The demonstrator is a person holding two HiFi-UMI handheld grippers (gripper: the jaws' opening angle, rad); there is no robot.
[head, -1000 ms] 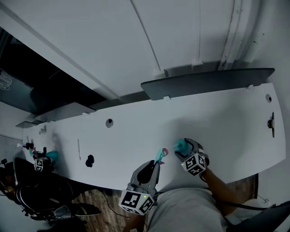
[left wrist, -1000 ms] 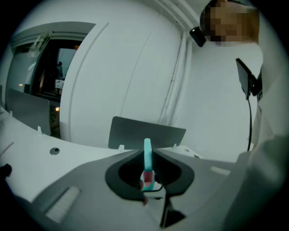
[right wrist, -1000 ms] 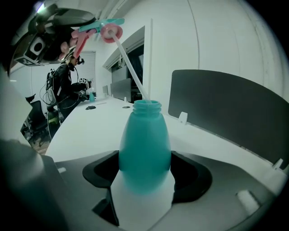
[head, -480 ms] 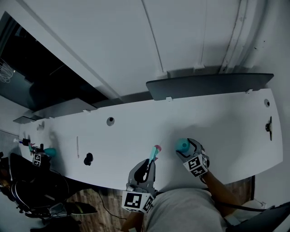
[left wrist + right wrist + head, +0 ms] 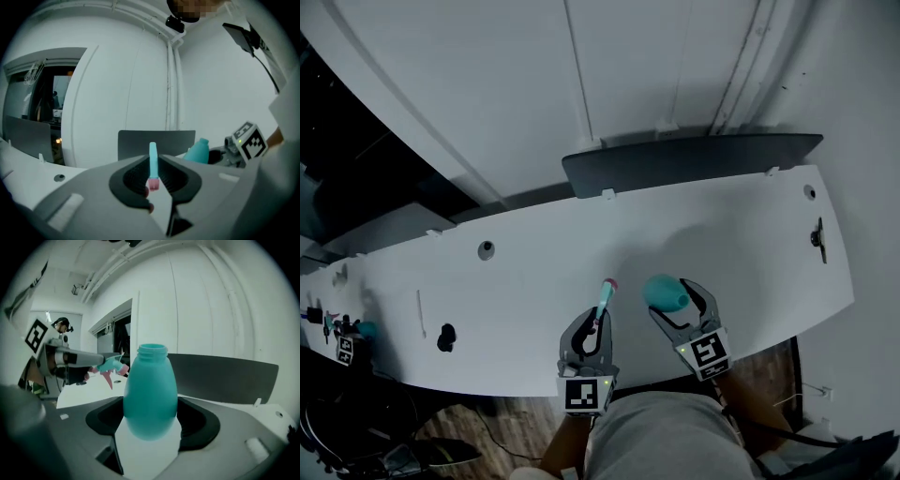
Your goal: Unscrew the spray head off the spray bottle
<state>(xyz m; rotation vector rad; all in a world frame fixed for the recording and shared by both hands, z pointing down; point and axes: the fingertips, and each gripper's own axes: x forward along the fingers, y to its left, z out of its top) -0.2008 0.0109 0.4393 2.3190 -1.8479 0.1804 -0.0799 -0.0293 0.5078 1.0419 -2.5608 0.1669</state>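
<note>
The teal spray bottle [image 5: 150, 394] stands upright between the jaws of my right gripper [image 5: 151, 420], its threaded neck open and bare. In the head view the bottle [image 5: 664, 293] sits above the table's near edge inside the right gripper [image 5: 677, 304]. My left gripper [image 5: 592, 323] is shut on the detached spray head [image 5: 604, 298], teal with a pink tip, just left of the bottle and apart from it. The left gripper view shows the head [image 5: 153, 164] pinched between the pads, with the bottle [image 5: 199, 151] off to the right. From the right gripper view the spray head [image 5: 110, 366] shows at the left.
A long white table [image 5: 534, 281] runs across the view. A dark panel [image 5: 694, 164] stands along its back edge. A small black object [image 5: 445, 337] lies at the left front, a round hole [image 5: 487, 249] behind it. Small items [image 5: 342, 333] crowd the far left end.
The left gripper has swung the spray head from leaning toward the bottle to pointing straight away, a little farther left of it. The head camera has shifted, so the table sits differently.
</note>
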